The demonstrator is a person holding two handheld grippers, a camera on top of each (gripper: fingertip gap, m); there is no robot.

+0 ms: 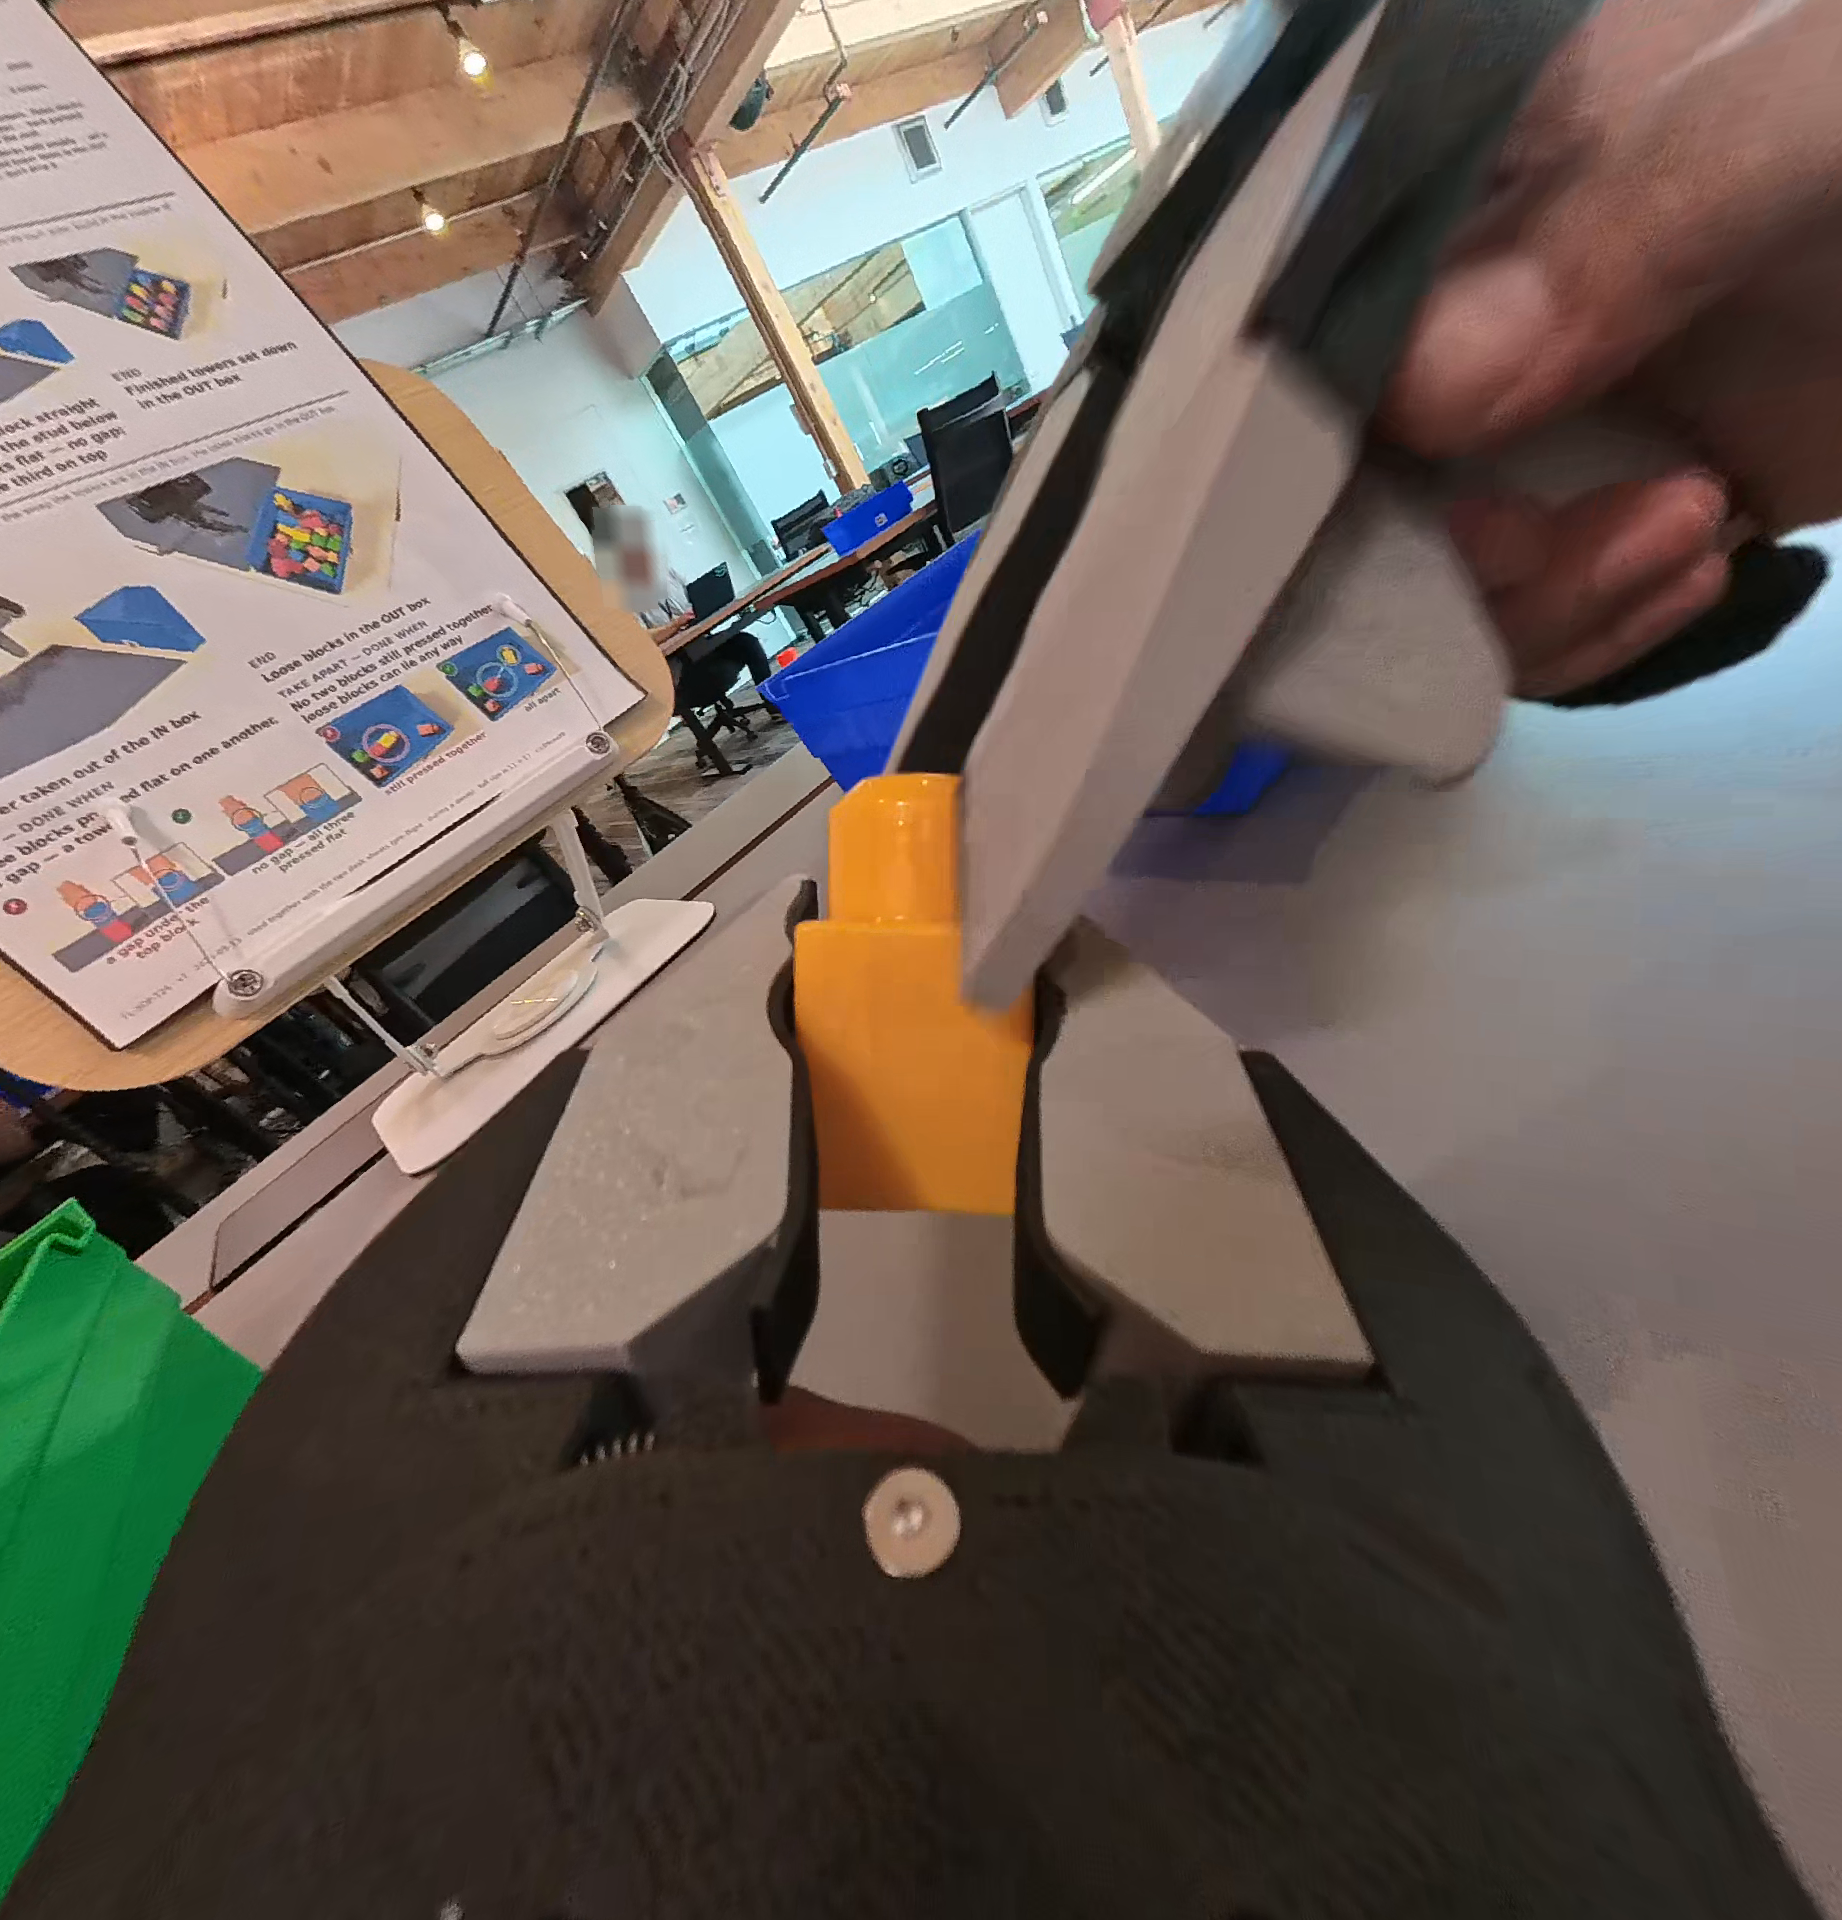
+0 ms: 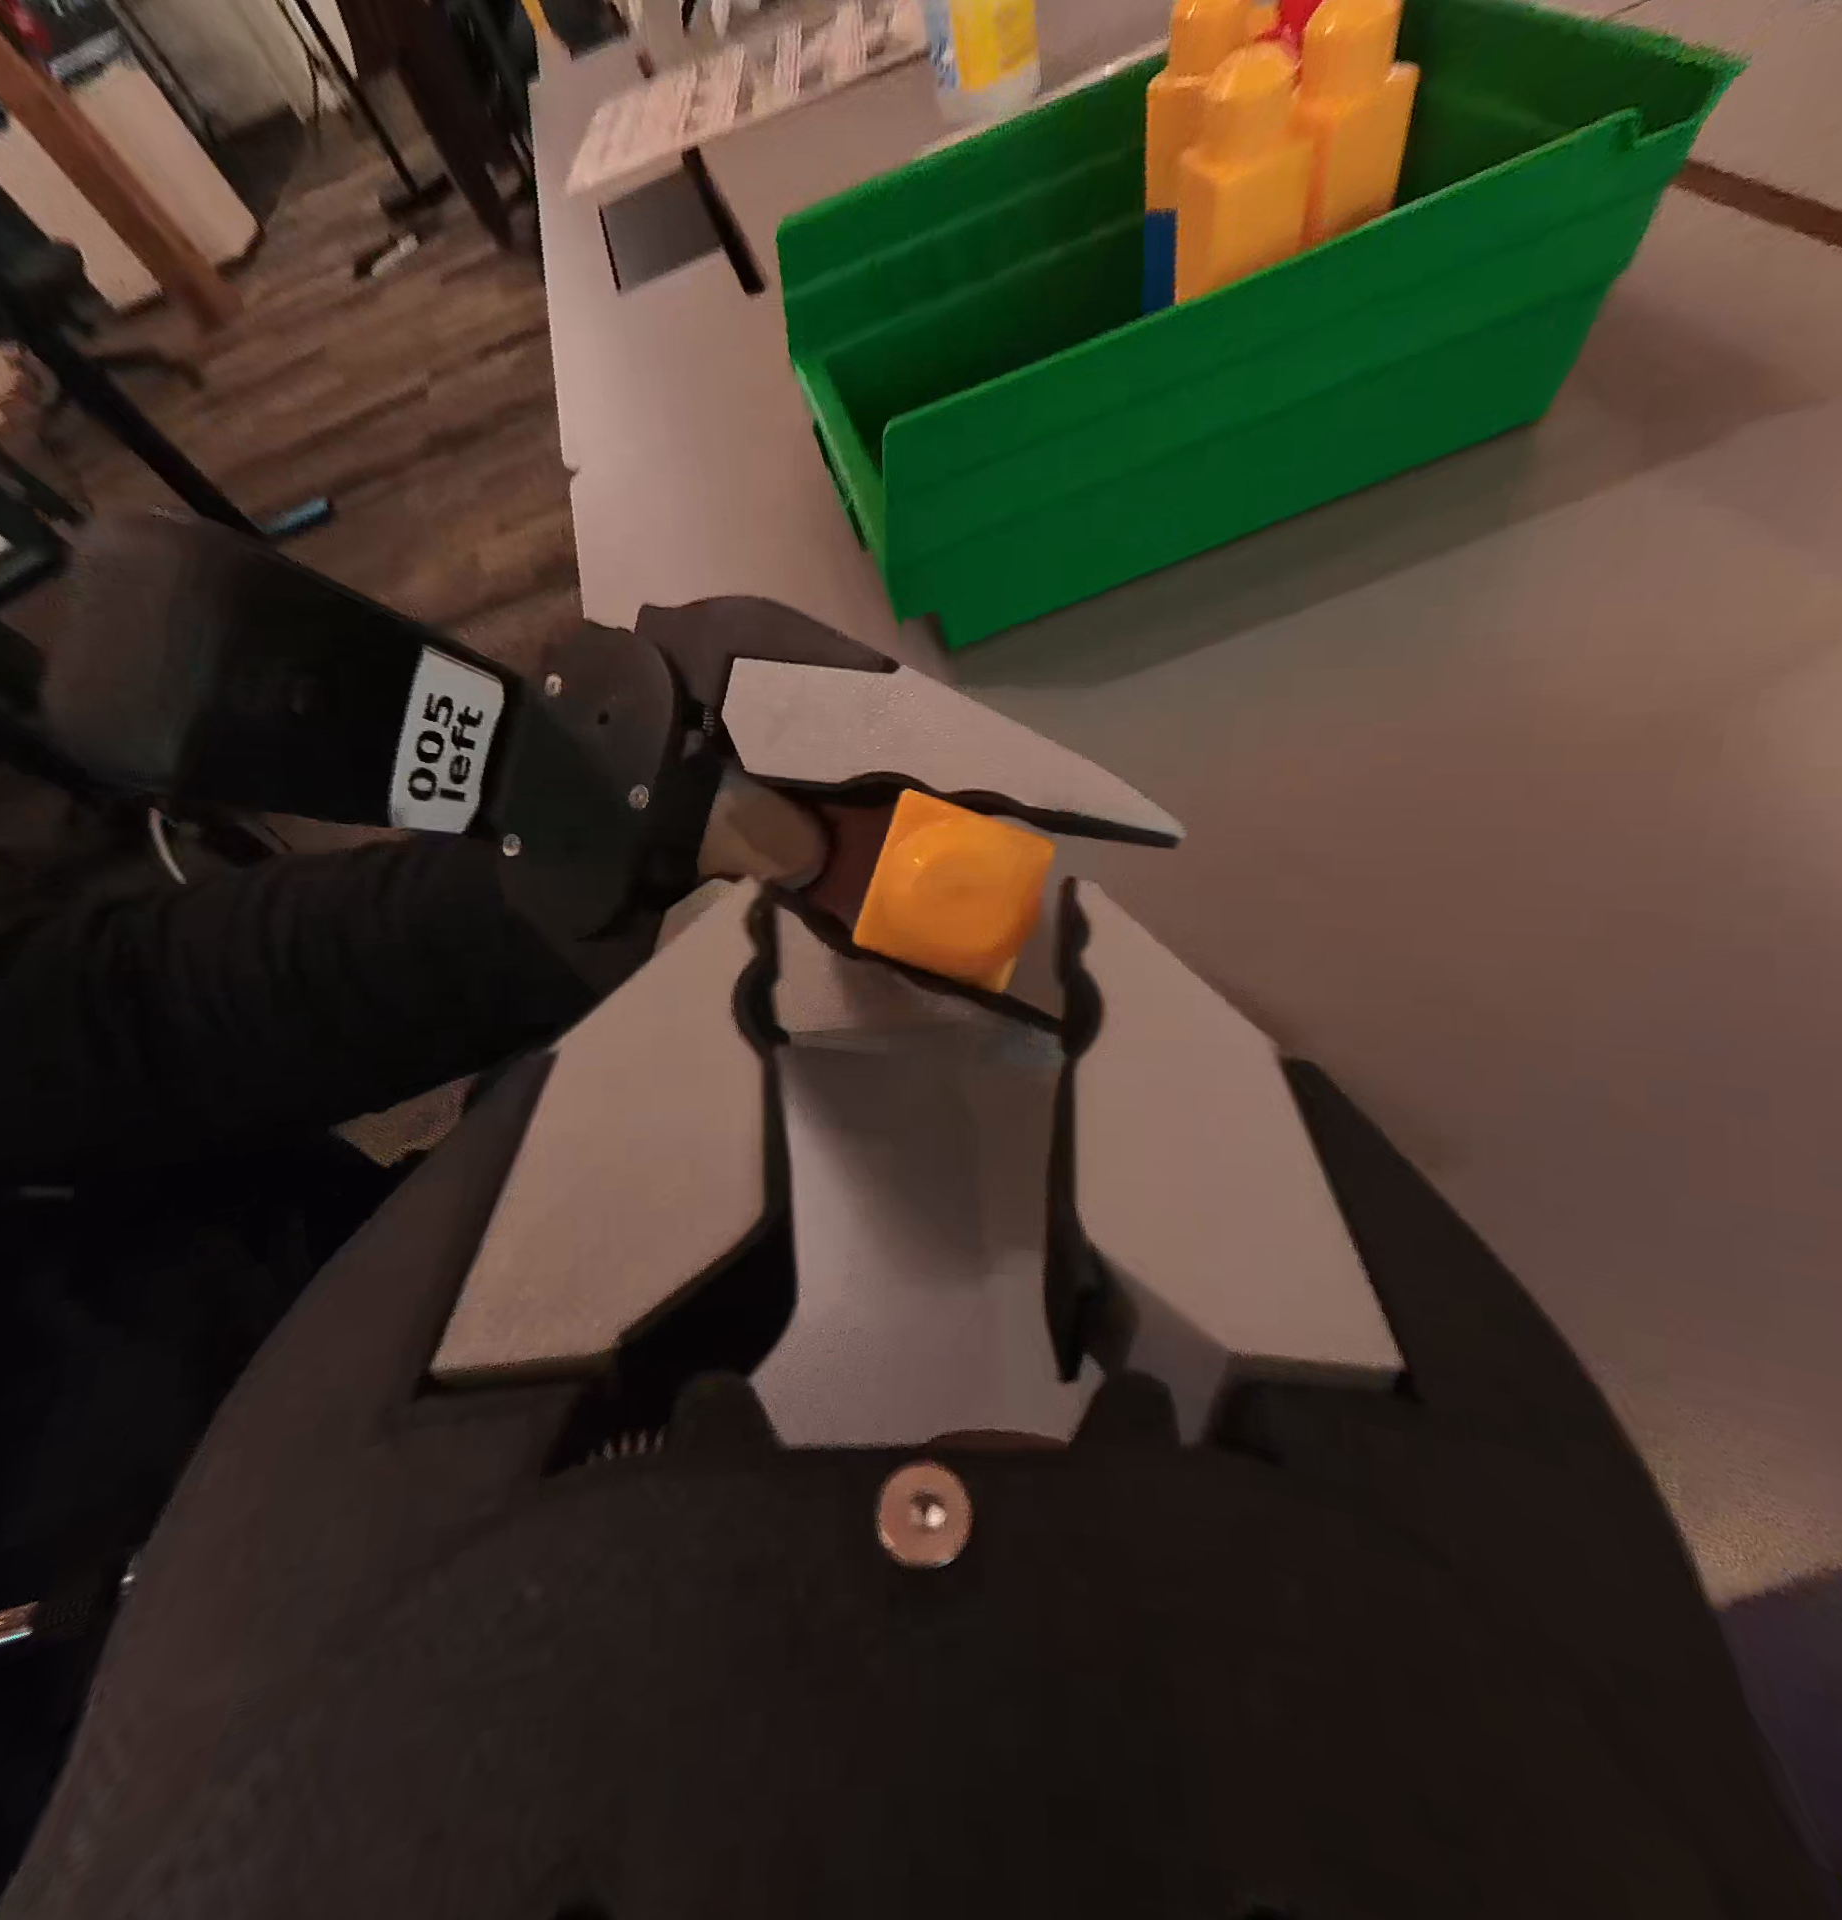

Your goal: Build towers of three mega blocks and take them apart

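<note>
An orange mega block point(image 1: 909, 1091) with one stud on top is clamped upright between my left gripper's point(image 1: 922, 966) jaws, above the grey table. It also shows in the right wrist view point(image 2: 948, 899), seen stud-on. My right gripper point(image 2: 917, 920) is open, its tips on either side of the block's top. In the left wrist view one of its fingers point(image 1: 1135, 644) comes down from the upper right and touches the block's right shoulder. The left gripper's upper finger point(image 2: 896, 727) reaches in from the left.
A green bin point(image 2: 1208, 488) at the back of the table holds towers of orange blocks point(image 2: 1270, 166) with blue and red ones; it also shows in the left wrist view point(image 1: 65, 1475). A blue bin point(image 1: 855, 686) and an instruction sheet on a stand point(image 1: 273, 582) stand beyond.
</note>
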